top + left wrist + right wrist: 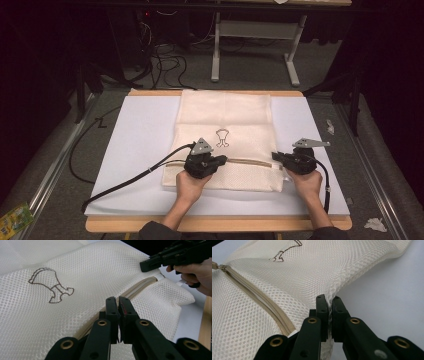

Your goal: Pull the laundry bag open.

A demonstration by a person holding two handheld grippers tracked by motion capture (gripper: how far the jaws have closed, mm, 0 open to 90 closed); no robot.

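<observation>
Claws both pressed together. Left claw [118,302] sits over the zipper [130,293] of the mesh bag [75,315], jaws closed tight right at the zipper line; can't tell whether a pull or any fabric is caught between them. In the high view the left claw [224,160] is near the middle of the bag's lower half, cable trailing off to the counter's left edge. Right claw [329,302] pinches a fold of the bag's mesh edge [331,293], fabric visibly squeezed between the jaws, just beside the zipper's end [287,326]. In the high view the right claw [275,156] is at the bag's right side where the zipper runs out, with the person's hand [306,182] behind it. Mesh bag [225,135] is cream, lies flat on the white mat [140,150] in the middle of the counter [215,223], zipper running across its near part between the two claws, a small brown outline drawing [223,138] printed just above the zipper. Floor beyond the counter: cables [165,65] and a grey stand [255,45].
</observation>
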